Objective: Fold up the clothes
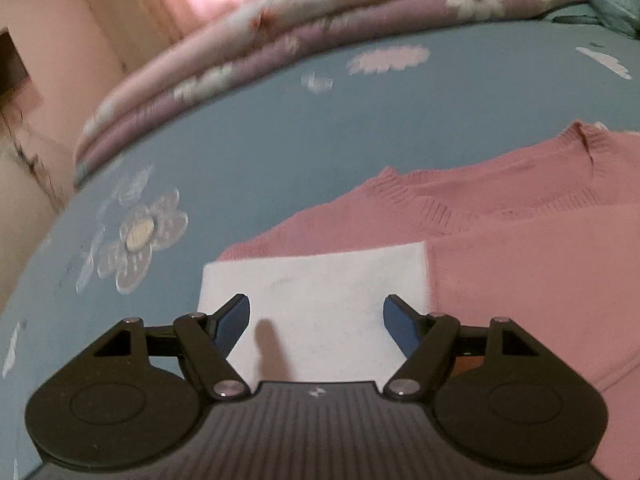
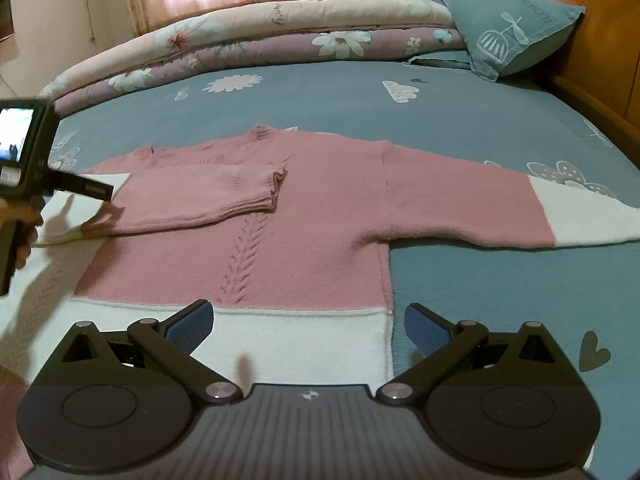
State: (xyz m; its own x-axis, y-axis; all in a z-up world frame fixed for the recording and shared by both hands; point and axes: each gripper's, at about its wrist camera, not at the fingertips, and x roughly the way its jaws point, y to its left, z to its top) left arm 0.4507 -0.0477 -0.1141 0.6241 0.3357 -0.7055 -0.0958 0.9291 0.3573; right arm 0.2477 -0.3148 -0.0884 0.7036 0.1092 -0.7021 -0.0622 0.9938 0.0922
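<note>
Open left tool [image 1: 316, 322] hovers over pink sweater's [image 1: 520, 240] white cuff [image 1: 320, 284].

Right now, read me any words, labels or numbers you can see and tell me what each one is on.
Teal pillow: pale lettering near its top edge, upside down, too small to read.
Folded quilt: a short cursive word, too blurred to read.
Left gripper: a small white label on its finger, unreadable.
Nothing else bears text.

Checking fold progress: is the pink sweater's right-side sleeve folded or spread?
Spread. The sleeve lies straight out across the bedsheet, white cuff outermost.
</note>
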